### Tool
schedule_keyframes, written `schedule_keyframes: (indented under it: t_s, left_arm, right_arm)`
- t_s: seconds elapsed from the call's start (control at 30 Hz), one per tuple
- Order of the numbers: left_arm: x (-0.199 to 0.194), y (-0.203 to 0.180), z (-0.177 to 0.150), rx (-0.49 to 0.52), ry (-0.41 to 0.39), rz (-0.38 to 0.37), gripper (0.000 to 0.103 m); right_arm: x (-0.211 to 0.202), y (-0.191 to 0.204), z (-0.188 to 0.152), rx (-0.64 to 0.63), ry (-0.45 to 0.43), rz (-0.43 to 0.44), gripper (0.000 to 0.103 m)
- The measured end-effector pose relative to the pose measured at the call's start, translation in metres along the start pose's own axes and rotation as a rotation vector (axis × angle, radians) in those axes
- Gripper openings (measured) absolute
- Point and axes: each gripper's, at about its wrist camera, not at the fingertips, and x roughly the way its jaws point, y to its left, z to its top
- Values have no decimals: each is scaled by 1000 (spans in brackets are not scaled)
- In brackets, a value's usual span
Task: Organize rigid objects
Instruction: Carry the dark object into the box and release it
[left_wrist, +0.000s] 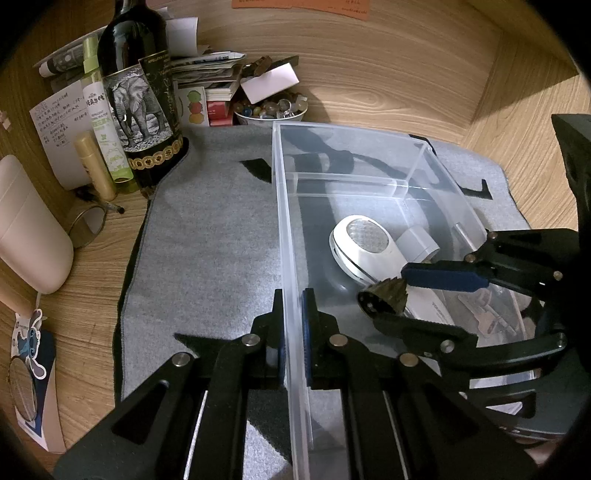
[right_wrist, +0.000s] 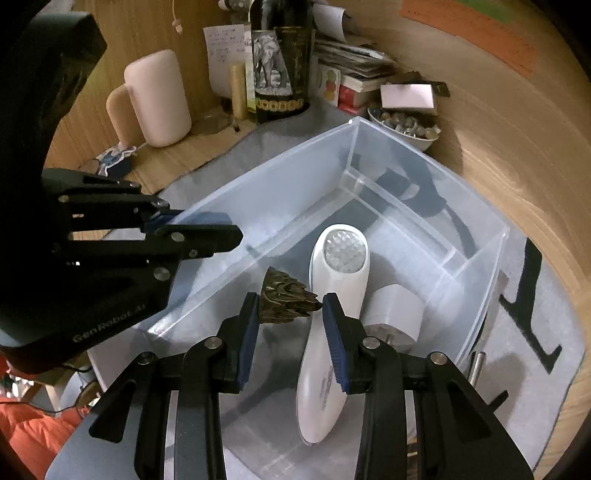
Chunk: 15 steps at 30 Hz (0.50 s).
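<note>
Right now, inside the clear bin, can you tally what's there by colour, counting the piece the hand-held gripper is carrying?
White: 2, the lint shaver and the plug adapter.
Dark bronze: 1, the spiky cone ornament, clamped in the right hand-held gripper above the bin floor.
Total: 3

This looks like a home, on a cluttered wooden desk (left_wrist: 369, 74) set against wood-grain panelling. A dark wine bottle (left_wrist: 136, 92) with an elephant label stands beside a green spray bottle (left_wrist: 99, 110), a handwritten note (left_wrist: 59, 125) and a stack of papers and booklets (left_wrist: 210, 70). A small bowl (left_wrist: 269, 110) holds what may be beads or stones. A pink rounded container (right_wrist: 159, 96) and a cartoon sticker (left_wrist: 31, 339) add to the personal, lived-in look.
</note>
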Motion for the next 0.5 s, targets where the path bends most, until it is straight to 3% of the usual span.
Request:
schedule_keyframes:
  t_s: [0.23,0.5]
  left_arm:
    - [0,0,0,0,1,0,6]
    - [0,1,-1,1,0,-1,6]
  right_arm:
    - [-13,-2,1,-3,-38,-16,36]
    - [-47,-16,5,38,-131,-68,58]
